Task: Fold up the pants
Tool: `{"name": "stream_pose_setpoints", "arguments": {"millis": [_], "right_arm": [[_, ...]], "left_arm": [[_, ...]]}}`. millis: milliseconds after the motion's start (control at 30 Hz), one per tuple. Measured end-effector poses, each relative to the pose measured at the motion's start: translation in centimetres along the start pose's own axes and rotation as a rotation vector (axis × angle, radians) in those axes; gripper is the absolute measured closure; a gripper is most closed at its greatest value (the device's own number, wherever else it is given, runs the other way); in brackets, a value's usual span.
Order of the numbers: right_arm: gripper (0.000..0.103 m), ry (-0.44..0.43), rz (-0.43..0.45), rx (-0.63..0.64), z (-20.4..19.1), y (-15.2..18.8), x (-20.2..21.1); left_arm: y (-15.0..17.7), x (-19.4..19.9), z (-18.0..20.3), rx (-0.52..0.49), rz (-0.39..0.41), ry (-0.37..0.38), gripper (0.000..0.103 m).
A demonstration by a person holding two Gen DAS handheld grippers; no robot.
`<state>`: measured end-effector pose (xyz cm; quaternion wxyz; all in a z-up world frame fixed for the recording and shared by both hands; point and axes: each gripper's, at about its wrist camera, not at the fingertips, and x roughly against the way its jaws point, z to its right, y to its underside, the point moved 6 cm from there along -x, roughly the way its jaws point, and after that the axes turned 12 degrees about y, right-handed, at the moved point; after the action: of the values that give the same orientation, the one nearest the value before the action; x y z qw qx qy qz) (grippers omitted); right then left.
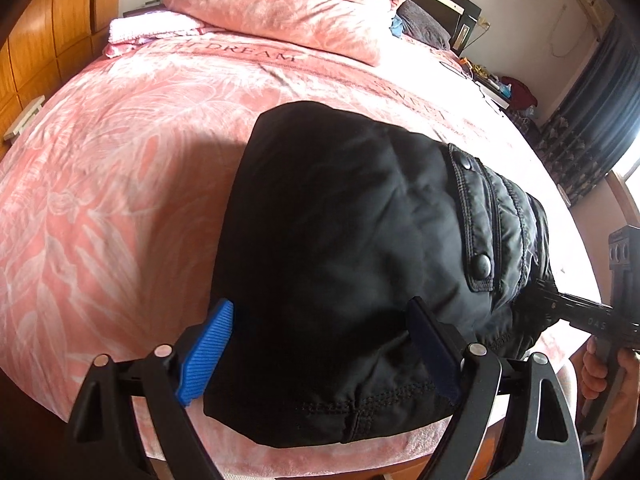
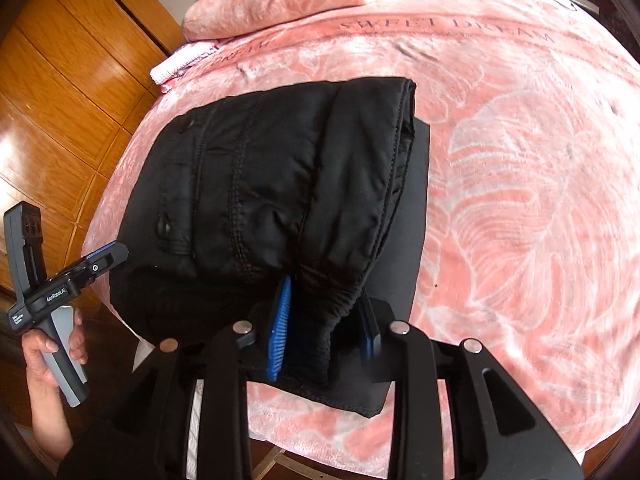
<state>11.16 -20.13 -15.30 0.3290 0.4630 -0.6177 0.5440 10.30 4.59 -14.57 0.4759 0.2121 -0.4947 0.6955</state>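
Black pants lie folded in a thick bundle on the pink bedspread, near its front edge. My left gripper is open, its blue pads wide apart on either side of the bundle's near end. My right gripper is shut on the elastic waistband edge of the pants, with fabric bunched between its blue pads. The left gripper also shows in the right wrist view, at the bundle's left edge. The right gripper's body shows in the left wrist view, at the bundle's right side.
Pink pillows and a folded white-pink cloth lie at the head of the bed. A wooden wardrobe stands on the left. A cluttered nightstand and dark curtains stand on the right.
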Motion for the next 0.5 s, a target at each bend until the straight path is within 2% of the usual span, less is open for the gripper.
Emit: {"name": "stream_pose_setpoints", "arguments": {"millis": [100, 167, 200, 233, 367, 500], "right_arm": [[0.069, -0.013, -0.007, -0.02, 0.3, 0.1, -0.2], [0.063, -0.009, -0.008, -0.015, 0.3, 0.0, 0.4], [0.056, -0.003, -0.002, -0.01, 0.3, -0.2, 0.9], [0.055, -0.002, 0.015, -0.003, 0.3, -0.4, 1.6], [0.055, -0.015, 0.074, -0.015, 0.7, -2.7, 3.7], [0.054, 0.011, 0.081, -0.035, 1.6, -6.2, 2.9]], "left_arm": [[0.2, -0.2, 0.0, -0.02, -0.003, -0.02, 0.012], [0.1, 0.0, 0.1, -0.021, -0.005, -0.02, 0.012], [0.1, 0.3, 0.2, -0.024, 0.0, -0.015, 0.012], [0.0, 0.6, 0.3, -0.028, 0.007, -0.015, 0.012], [-0.6, 1.3, 0.7, -0.054, 0.027, -0.027, 0.012], [-1.0, 1.2, 1.1, -0.071, 0.022, -0.03, 0.012]]}}
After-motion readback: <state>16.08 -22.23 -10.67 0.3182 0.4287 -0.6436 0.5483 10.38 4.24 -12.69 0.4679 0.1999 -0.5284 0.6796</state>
